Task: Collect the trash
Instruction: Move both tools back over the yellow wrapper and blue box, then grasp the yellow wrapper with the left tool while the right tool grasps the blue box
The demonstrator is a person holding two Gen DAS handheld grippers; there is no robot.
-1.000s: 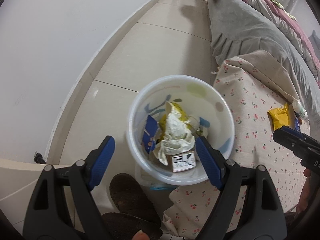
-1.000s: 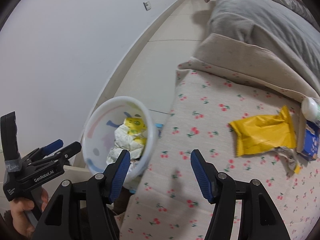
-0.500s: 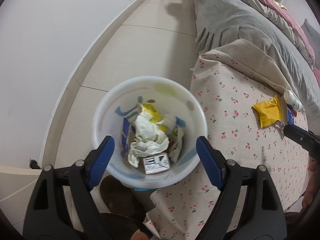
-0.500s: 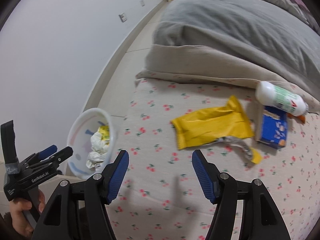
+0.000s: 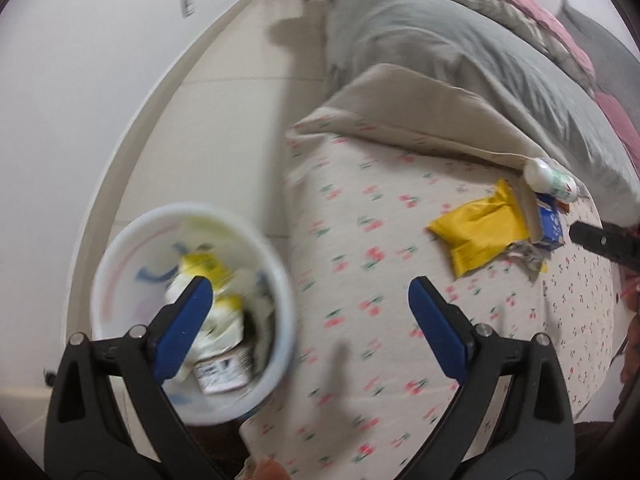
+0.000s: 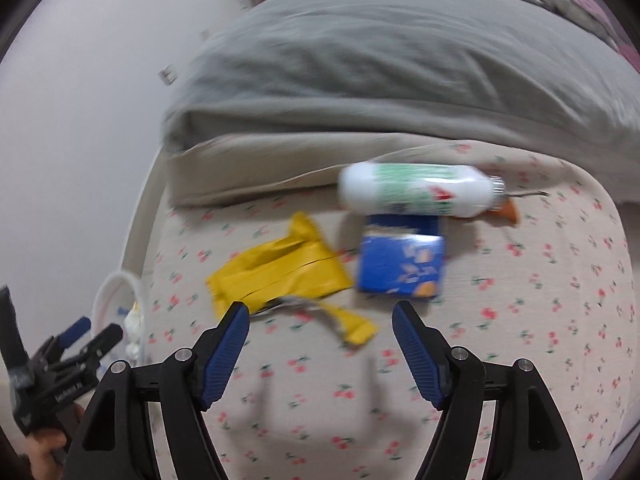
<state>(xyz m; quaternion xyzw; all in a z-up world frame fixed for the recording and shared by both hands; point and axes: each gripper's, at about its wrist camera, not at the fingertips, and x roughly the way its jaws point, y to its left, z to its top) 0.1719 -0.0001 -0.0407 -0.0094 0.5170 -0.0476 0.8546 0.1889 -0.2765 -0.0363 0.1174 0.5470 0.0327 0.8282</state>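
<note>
A yellow wrapper lies on the cherry-print bed sheet, with a torn strip at its near edge. A blue box lies right of it and a white bottle behind. My right gripper is open and empty, just short of the torn strip. My left gripper is open and empty over the edge of the bed, beside the white trash bin holding crumpled paper and wrappers. The yellow wrapper also shows in the left wrist view.
A grey duvet and a beige folded sheet lie behind the trash items. The bin stands on the tiled floor between the bed and a white wall. The bin shows in the right wrist view too.
My right gripper has moved forward over the bed, close to the yellow wrapper and blue box. My left gripper has swung right, from over the bin toward the bed.
</note>
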